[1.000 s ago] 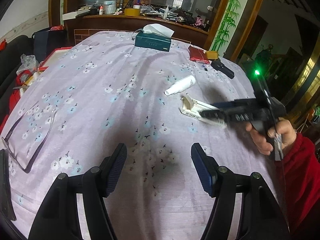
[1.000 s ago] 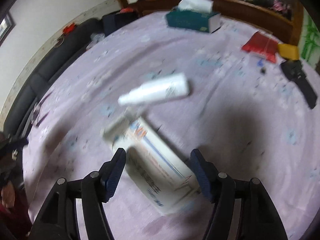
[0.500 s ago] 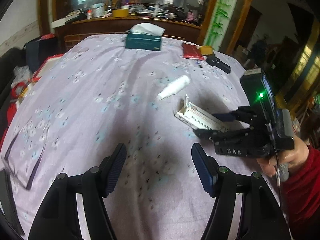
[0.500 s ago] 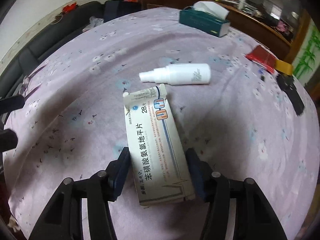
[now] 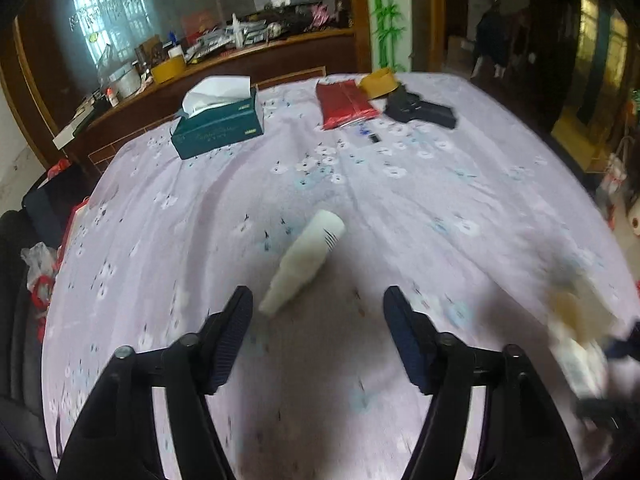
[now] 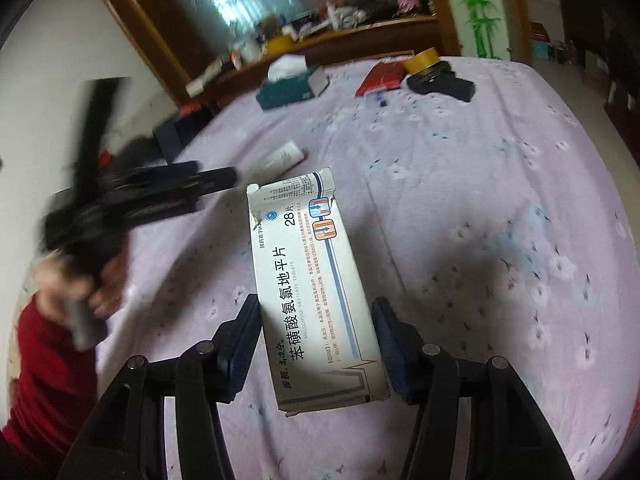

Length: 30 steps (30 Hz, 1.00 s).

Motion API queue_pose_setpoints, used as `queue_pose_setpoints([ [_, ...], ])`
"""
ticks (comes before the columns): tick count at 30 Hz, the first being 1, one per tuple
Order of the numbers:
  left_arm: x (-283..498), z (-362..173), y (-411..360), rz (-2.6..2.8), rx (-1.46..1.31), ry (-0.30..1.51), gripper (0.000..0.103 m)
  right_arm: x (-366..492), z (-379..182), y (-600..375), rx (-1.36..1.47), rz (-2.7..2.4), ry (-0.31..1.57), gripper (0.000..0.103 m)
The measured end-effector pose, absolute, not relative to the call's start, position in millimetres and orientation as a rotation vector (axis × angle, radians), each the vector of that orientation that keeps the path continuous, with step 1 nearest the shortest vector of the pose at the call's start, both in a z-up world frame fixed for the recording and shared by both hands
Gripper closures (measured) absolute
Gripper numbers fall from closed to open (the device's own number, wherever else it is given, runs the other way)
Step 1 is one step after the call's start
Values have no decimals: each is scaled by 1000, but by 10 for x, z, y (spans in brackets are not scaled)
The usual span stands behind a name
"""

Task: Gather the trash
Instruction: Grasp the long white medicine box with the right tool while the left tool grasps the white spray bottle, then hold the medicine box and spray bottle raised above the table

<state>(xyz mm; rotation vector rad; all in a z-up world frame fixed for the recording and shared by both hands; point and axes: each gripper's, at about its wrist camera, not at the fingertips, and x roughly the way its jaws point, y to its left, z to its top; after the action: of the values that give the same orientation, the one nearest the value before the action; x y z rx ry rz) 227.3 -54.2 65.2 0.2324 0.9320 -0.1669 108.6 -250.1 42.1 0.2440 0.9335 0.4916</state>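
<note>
My right gripper [image 6: 316,340] is shut on a white medicine box [image 6: 312,280] and holds it lifted above the purple flowered tablecloth [image 6: 500,200]. The box shows blurred at the right edge of the left wrist view [image 5: 576,336]. A white spray bottle [image 5: 304,260] lies on the cloth just ahead of my left gripper [image 5: 318,332], which is open and empty, its fingers either side of the bottle's nozzle end but short of it. In the right wrist view the bottle [image 6: 282,158] lies beyond the box, and the left gripper [image 6: 224,178] reaches toward it, blurred.
A teal tissue box [image 5: 218,120] stands at the far side. A red packet [image 5: 344,104], a roll of yellow tape [image 5: 378,82] and a black device [image 5: 420,110] lie at the far right. Bags [image 5: 40,272] sit off the table's left edge.
My right gripper has closed on the medicine box and lifted it off the cloth. My left gripper has swung right and forward, so the spray bottle now lies just ahead of its fingers.
</note>
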Motion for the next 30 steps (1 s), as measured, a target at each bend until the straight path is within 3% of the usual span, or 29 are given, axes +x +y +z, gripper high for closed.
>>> queue_pose_setpoints([
  [1, 2346, 612, -553, -166, 229, 948, 54, 1076, 405, -2544, 258, 508, 920, 43],
  [9, 2876, 270, -566, -160, 178, 1050, 56, 1142, 342, -2627, 291, 556, 897, 43],
  [15, 3022, 129, -604, -156, 137, 1087, 74, 1131, 302, -2656, 309, 558, 912, 43],
  [22, 2828, 150, -558, -124, 39, 1039, 75, 1110, 316, -2703, 296, 517, 887, 43],
  [30, 1945, 525, -556, -117, -34, 902, 75, 1051, 389, -2699, 217, 411, 829, 43],
])
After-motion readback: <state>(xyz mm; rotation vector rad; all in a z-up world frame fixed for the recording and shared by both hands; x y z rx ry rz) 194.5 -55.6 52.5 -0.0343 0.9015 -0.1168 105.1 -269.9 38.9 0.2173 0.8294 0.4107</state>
